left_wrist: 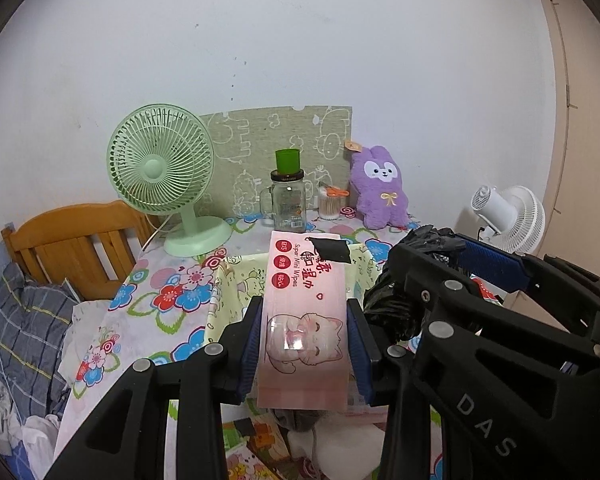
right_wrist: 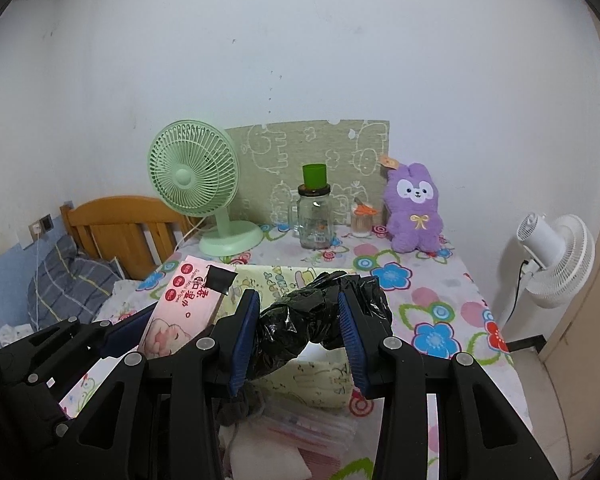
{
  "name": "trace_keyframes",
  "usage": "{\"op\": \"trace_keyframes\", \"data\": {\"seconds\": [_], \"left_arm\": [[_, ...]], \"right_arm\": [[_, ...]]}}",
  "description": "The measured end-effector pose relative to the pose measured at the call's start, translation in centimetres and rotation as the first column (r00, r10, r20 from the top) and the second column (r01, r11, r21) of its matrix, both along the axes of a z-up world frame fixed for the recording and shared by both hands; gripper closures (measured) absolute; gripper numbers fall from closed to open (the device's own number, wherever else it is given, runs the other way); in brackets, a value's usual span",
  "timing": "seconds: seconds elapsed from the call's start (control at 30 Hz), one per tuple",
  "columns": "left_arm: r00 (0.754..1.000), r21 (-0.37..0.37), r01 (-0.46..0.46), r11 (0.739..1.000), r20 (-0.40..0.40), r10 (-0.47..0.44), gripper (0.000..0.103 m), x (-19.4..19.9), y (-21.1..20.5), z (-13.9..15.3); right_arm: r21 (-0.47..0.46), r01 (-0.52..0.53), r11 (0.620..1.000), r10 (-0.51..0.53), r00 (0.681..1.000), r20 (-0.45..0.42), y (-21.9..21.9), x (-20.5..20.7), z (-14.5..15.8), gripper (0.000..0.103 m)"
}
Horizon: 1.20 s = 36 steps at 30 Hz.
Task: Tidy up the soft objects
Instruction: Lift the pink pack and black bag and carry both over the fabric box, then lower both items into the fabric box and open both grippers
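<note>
My left gripper (left_wrist: 304,330) is shut on a pink wet wipes pack (left_wrist: 306,304) with a cat picture and holds it above a pale yellow cartoon cloth (left_wrist: 236,280). The pack also shows in the right wrist view (right_wrist: 180,312). My right gripper (right_wrist: 298,322) is shut on a crumpled black plastic bag (right_wrist: 320,316), held above the same yellow cloth (right_wrist: 316,376). The bag shows beside the pack in the left wrist view (left_wrist: 400,276). A purple plush rabbit (right_wrist: 414,212) sits upright at the back of the table.
The flowered tablecloth (right_wrist: 432,300) bears a green desk fan (right_wrist: 194,188), a glass jar with a green cup on it (right_wrist: 314,216) and a small jar (right_wrist: 362,220). A white fan (right_wrist: 556,256) stands right. A wooden bed with grey pillow (right_wrist: 72,284) lies left.
</note>
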<state>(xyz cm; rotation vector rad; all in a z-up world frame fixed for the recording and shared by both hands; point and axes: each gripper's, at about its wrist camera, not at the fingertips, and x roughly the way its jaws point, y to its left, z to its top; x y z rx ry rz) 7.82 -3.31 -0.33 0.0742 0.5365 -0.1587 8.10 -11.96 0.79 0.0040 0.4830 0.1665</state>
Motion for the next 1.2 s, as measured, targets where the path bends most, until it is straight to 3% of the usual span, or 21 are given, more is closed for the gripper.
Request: {"op": "trace_keyframes", "data": {"seconds": [0.6, 1.1, 1.2], "left_arm": [[0.999, -0.033, -0.006, 0.999, -0.036, 0.004, 0.063, 5.4, 1.1, -1.2], [0.988, -0.015, -0.027, 1.0, -0.152, 0.025, 0.062, 10.9, 1.7, -5.2], [0.983, -0.014, -0.034, 0.999, -0.18, 0.031, 0.062, 11.8, 2.0, -6.2]], "right_arm": [[0.02, 0.012, 1.0, -0.011, 1.0, -0.014, 0.7, 5.3, -1.2, 0.059], [0.023, 0.007, 1.0, -0.005, 0.996, -0.085, 1.8, 11.4, -4.9, 0.059], [0.037, -0.004, 0.999, 0.008, 0.993, -0.115, 1.9, 12.3, -5.8, 0.067]]}}
